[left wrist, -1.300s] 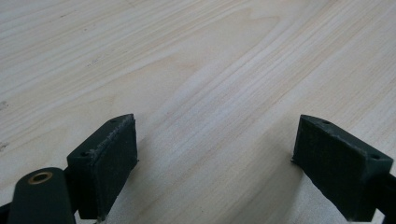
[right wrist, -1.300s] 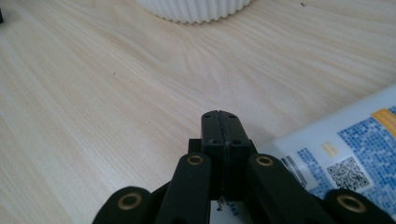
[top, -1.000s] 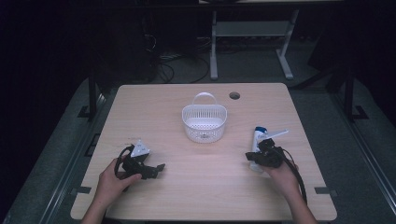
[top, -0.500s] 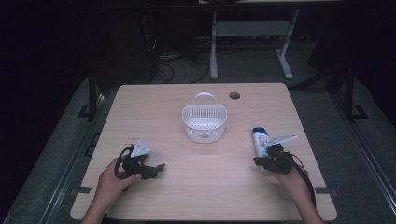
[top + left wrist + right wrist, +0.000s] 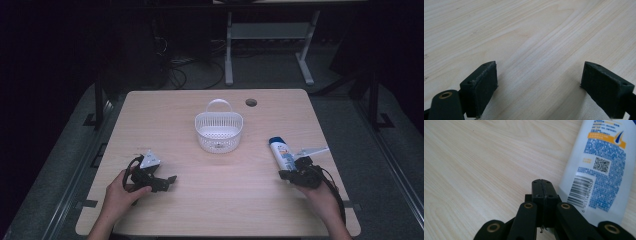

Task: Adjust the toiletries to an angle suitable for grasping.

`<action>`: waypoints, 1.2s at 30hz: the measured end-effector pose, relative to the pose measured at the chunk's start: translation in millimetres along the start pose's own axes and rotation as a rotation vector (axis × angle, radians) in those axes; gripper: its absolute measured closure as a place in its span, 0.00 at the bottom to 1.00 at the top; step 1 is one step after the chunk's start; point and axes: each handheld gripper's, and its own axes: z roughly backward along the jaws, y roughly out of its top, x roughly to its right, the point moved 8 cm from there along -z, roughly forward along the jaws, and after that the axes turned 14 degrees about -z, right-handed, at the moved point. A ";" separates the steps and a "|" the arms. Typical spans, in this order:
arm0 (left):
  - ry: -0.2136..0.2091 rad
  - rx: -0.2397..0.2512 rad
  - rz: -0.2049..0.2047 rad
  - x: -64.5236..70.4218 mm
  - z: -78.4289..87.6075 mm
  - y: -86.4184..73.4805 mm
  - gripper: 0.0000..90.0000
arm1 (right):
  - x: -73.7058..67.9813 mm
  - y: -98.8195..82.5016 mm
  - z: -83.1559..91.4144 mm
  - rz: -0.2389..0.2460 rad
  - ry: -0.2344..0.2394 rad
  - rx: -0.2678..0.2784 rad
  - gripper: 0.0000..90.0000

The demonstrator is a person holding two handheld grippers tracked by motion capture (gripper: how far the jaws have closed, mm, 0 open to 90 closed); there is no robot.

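The left gripper (image 5: 167, 180) rests on the near-left part of the wooden table (image 5: 165, 115), held in the person's left hand (image 5: 122, 192); in the left gripper view its jaws stand wide apart with bare tabletop between the pads (image 5: 482, 86), so it holds nothing. At the table's centre stands one white plastic basket (image 5: 218, 131), upright, its handle raised at the far side; its interior appears empty, though the mesh floor is too small to check closely. To the right of the basket, and apart from it, one white tube with a blue cap and blue-and-orange label (image 5: 283, 153) lies flat on the table, cap end pointing away from the person. The right gripper (image 5: 287, 175) sits at the near end of this tube; in the right gripper view its jaws are pressed fully together, with the tube (image 5: 599, 172) lying just beside them on their right rather than between them. Judged from this layout, the work is at its start: the tube is not yet grasped or lifted and the basket has received nothing. The right jaws would need to open before a grasp. Count: one basket, one tube, two grippers, one cable hole (image 5: 251, 102) in the table.
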 end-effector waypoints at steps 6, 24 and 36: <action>0.001 0.004 0.004 0.2 -0.2 0.3 0.15 | 9.3 -2.6 4.9 -0.017 -0.010 0.004 1.00; 0.002 0.001 0.005 0.2 0.0 0.2 0.15 | 14.6 3.0 19.6 -0.024 -0.007 0.055 0.76; 0.001 0.002 0.005 0.3 0.1 0.2 0.15 | 18.0 26.7 28.8 -0.048 -0.033 0.094 0.42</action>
